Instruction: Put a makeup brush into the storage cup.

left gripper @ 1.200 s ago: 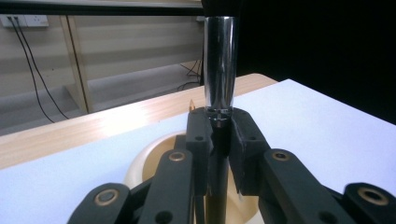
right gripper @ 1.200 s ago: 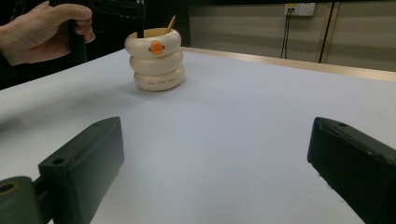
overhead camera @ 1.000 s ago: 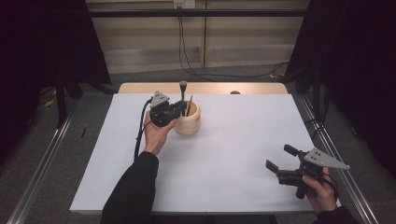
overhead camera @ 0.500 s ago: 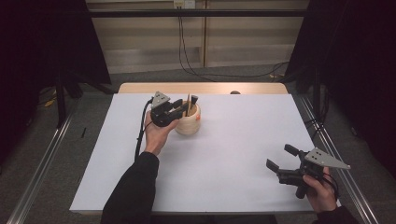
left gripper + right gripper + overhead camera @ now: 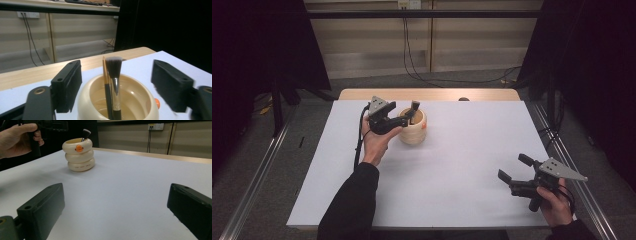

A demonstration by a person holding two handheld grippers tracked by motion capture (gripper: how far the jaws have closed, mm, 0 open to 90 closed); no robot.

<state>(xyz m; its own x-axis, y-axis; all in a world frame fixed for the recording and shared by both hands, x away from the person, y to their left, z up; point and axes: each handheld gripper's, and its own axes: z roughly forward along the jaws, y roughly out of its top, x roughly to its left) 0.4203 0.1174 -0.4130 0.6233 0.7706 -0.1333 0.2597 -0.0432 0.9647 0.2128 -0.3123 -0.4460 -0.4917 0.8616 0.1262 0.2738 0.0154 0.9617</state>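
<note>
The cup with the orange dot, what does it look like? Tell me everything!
The cup is cream and glossy, shaped like three fat rings stacked up, with an orange button near the rim and small dark lettering on the lowest ring. It stands upright on the white table. Two brushes stand inside it. The left gripper is open around its rim, not touching.

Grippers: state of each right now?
Left gripper: open, jaws have just been opening; the brush stands free between them in the cream holder.
Right gripper: open, holding nothing.
</note>
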